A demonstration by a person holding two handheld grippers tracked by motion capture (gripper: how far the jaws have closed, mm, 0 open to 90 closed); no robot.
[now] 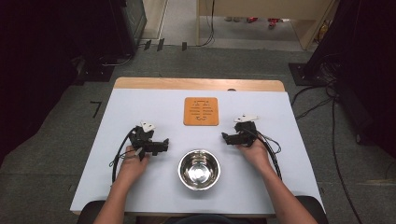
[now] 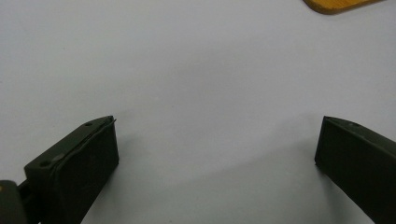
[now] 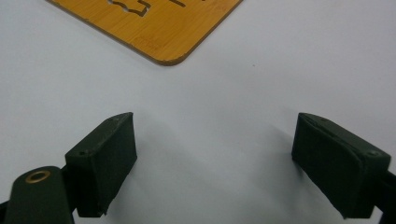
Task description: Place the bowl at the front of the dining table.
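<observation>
A: Quick pass. Left gripper [image 1: 163, 145] and right gripper [image 1: 226, 138] both rest on the white table [image 1: 140, 102], jaws spread wide, nothing between them. The gripper views confirm it: bare white surface in each gap.

B: Things in play?

A: Shiny round stainless-steel bowl [image 1: 199, 169], empty, near the table's front edge at its middle, between the two hands. Square orange-brown bamboo trivet with cut-out slots [image 1: 201, 111] sits toward the back edge, centred, well apart from the bowl. Its corner shows in the right gripper view [image 3: 159, 32] and a sliver in the left gripper view [image 2: 338, 4].

B: Risks?

A: My guess is the bowl goes onto the trivet. The steel is slick and the wall curved, so a one-sided pinch on the rim could slip or tip the bowl. Pushed instead of lifted, it would skate on the smooth top. A hard set-down could nudge the light trivet off its spot. The trailing cables [image 1: 116, 154] near the left hand could snag a forearm.

B: Surface, room?

A: Matte white top with a wood strip along the back edge. Grey carpet floor [image 1: 60, 140], dark equipment at both sides, cables on the floor at right, pale wood furniture behind.
</observation>
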